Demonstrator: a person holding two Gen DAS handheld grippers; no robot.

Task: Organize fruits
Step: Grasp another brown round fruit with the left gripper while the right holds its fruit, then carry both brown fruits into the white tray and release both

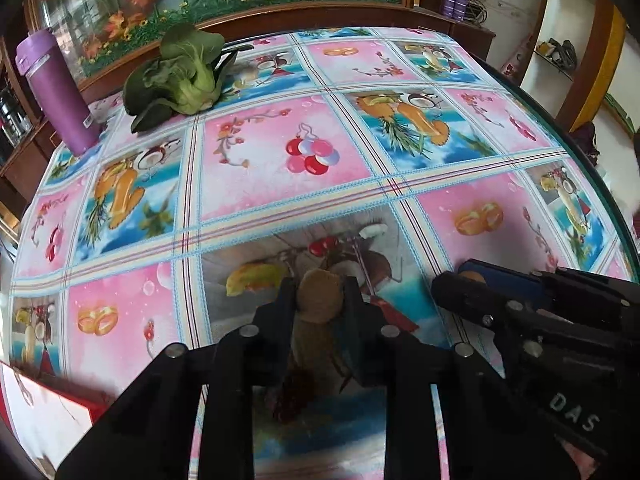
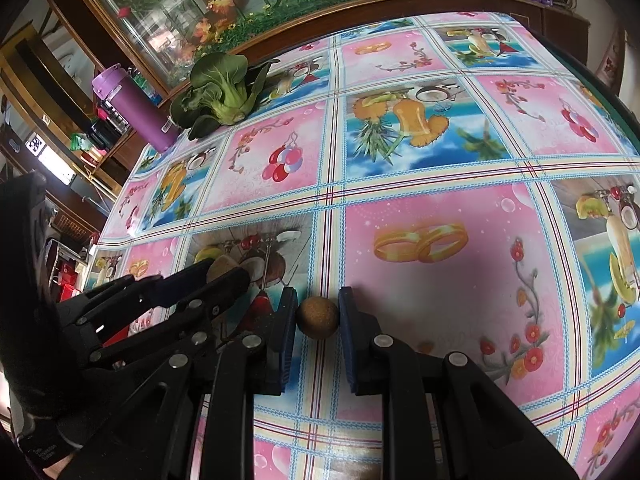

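Left gripper (image 1: 319, 292): jaws narrow, clamped on a brown fuzzy fruit (image 1: 318, 290), likely a kiwi, both pads touching its sides. Seen from the right wrist view, the same left gripper (image 2: 228, 276) sits low over the table with the fruit (image 2: 221, 267) at its fingertips, ahead and to the left of the right gripper.

Right gripper (image 2: 318, 318): blue-padded fingers (image 2: 346, 320) closed in on a small round brown fruit (image 2: 318, 317). The pads meet it on both sides. The fruit rests on the tablecloth (image 2: 440, 208) between them. In the left wrist view the right gripper (image 1: 452, 280) lies just to the right of the left one, its fruit hidden.

Both grippers side by side, near each other, at the near edge of the table.

Far ahead and to the left of both: a bok choy (image 1: 180, 76) lying on the cloth, and just left of it an upright purple bottle (image 1: 56, 92).

Cloth is a glossy print, pink and blue squares with fruit and ring pictures.

Red and white box (image 1: 48, 412) at the left gripper's near left.
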